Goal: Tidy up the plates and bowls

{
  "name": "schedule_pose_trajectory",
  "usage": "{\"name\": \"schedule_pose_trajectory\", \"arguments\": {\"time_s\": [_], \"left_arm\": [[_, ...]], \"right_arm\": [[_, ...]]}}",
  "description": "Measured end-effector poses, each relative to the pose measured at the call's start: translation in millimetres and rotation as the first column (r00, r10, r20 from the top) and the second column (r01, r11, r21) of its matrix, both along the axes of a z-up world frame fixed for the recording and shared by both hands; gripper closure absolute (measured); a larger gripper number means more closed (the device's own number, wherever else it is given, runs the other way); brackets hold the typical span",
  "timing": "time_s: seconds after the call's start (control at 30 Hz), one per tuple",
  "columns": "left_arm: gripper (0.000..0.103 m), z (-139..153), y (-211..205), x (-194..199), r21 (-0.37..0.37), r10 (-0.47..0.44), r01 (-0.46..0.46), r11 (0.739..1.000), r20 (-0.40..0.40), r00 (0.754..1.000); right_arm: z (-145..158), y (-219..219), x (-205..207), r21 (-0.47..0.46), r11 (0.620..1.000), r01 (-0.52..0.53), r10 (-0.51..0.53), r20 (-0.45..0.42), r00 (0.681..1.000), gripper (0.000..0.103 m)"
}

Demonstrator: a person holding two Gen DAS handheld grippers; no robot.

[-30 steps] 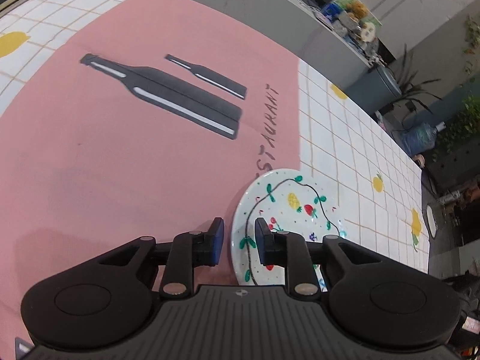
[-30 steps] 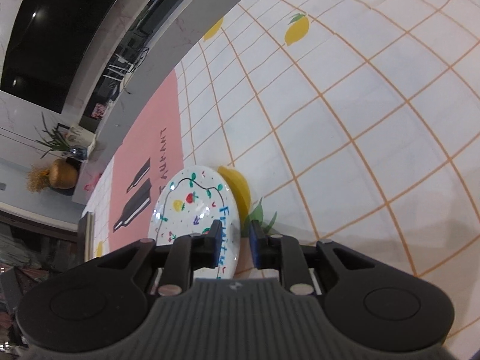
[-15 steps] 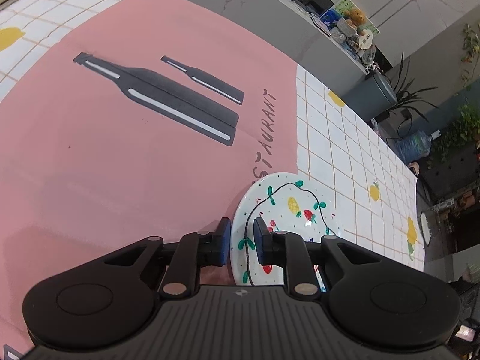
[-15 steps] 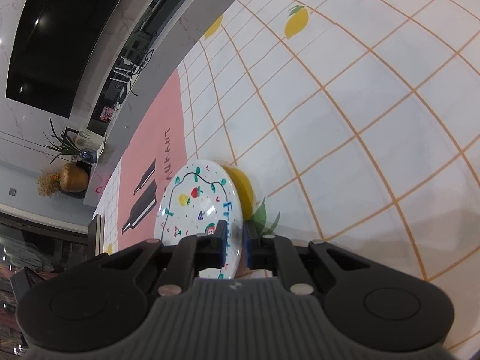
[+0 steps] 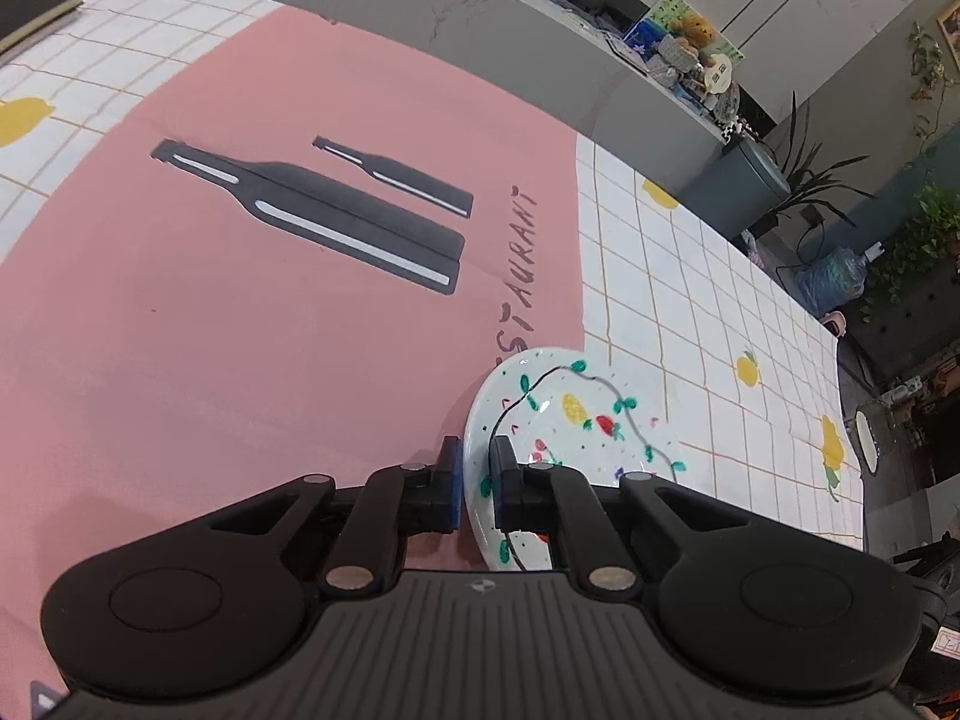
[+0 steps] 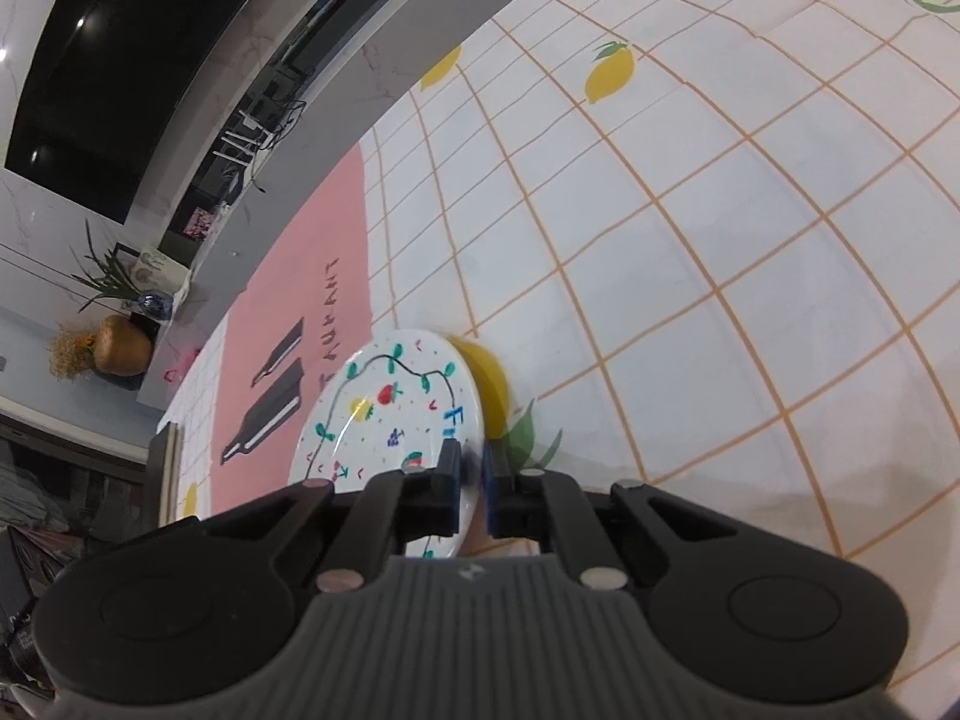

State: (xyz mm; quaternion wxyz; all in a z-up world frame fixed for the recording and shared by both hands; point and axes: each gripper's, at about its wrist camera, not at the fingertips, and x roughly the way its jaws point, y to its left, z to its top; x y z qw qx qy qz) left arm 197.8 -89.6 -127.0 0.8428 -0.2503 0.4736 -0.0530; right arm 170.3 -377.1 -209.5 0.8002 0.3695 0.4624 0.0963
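Plate, painted with fruit and empty, is pinched at opposite rims by left claw and right claw.

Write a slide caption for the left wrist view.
Left gripper clamps the painted plate's rim beside the pink restaurant mat.

Glossy glazed ceramic plate, matt printed tablecloth, matt black plastic left claw

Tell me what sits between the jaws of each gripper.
The painted plate's rim on both sides. The left gripper pinches one edge in the left wrist view, and the right gripper pinches the opposite edge in the right wrist view.
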Motion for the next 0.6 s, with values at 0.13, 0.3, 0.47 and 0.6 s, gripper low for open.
{"name": "schedule_pose_trajectory", "arguments": {"time_s": [0.13,0.3,0.47,0.6], "left_arm": [[0.094,8.9,5.6,-7.9,-0.007,0.007,-0.007,1.0,0.013,1.0],[0.094,17.7,7.0,-21.3,0.003,0.002,-0.002,1.0,0.022,1.0],[0.094,26.8,12.9,-39.2,0.002,0.013,-0.013,1.0,0.027,1.0],[0.094,37.8,18.2,-57.5,0.005,0.018,-0.018,1.0,0.041,0.999]], "right_arm": [[1.7,2.6,-8.6,0.03,1.0,-0.007,0.007,0.009,1.0,0.098],[5.4,5.1,-22.8,0.045,0.999,-0.012,0.011,0.021,1.0,0.098],[11.5,10.4,-39.1,0.049,0.998,-0.031,0.029,0.037,0.999,0.097],[17.6,17.0,-55.2,0.054,0.998,-0.038,0.036,0.052,0.998,0.097]]}}
